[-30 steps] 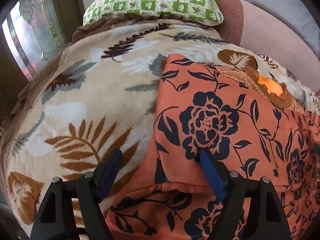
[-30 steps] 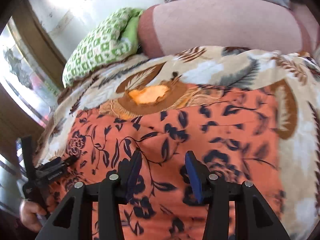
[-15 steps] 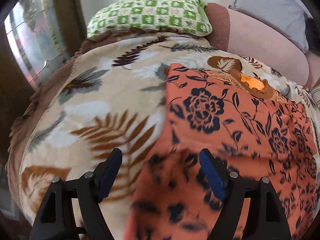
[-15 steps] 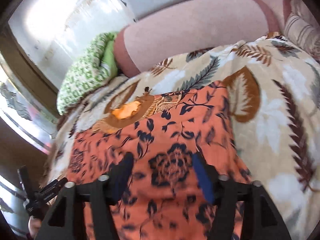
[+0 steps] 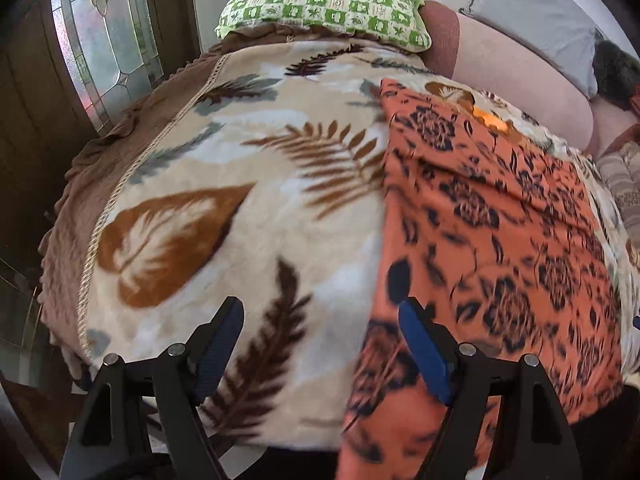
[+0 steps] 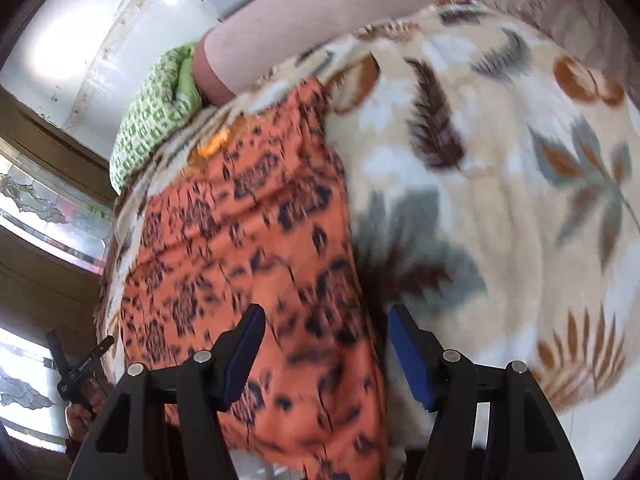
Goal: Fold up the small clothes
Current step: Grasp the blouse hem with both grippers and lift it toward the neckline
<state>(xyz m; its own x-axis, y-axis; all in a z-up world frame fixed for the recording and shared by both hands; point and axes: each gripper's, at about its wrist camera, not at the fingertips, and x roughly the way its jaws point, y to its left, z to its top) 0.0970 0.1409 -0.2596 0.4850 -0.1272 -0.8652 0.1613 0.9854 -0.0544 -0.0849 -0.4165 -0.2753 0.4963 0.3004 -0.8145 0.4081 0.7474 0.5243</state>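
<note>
The leaf-print blanket [image 5: 248,216] is spread across the whole sofa seat, and it serves as the folding surface. A green checked pillow [image 5: 324,4] is propped at its far end, with a grey cushion [image 5: 532,12] against the backrest. On the blanket the orange floral garment [image 5: 500,216] is laid out long and fairly flat, its near end spilling over the front edge of the seat; in the right wrist view the same orange floral garment [image 6: 248,240] runs from the pillow end down toward the camera.

The left gripper [image 5: 320,344] is seen above the blanket, just beside the garment's left edge, jaws wide apart and nothing caught in them. The right gripper [image 6: 324,344] is poised over the garment's right edge, jaws parted, empty too: cloth is seen beyond the pads, but no pinch is made. Both views are smeared with motion, so fine creases cannot be read.

The step in hand is judged to be the next grab for a fold. It would be done best if each side edge were taken near the hanging end, at matching points, so the fold line is kept square. Only the garment should be pinched; the plush blanket beneath could easily be caught with it. Pads should be slid under a single edge layer, the cloth lifted just clear, then carried over evenly. The overhanging end may drag and skew the fold if one side is raised first.
</note>
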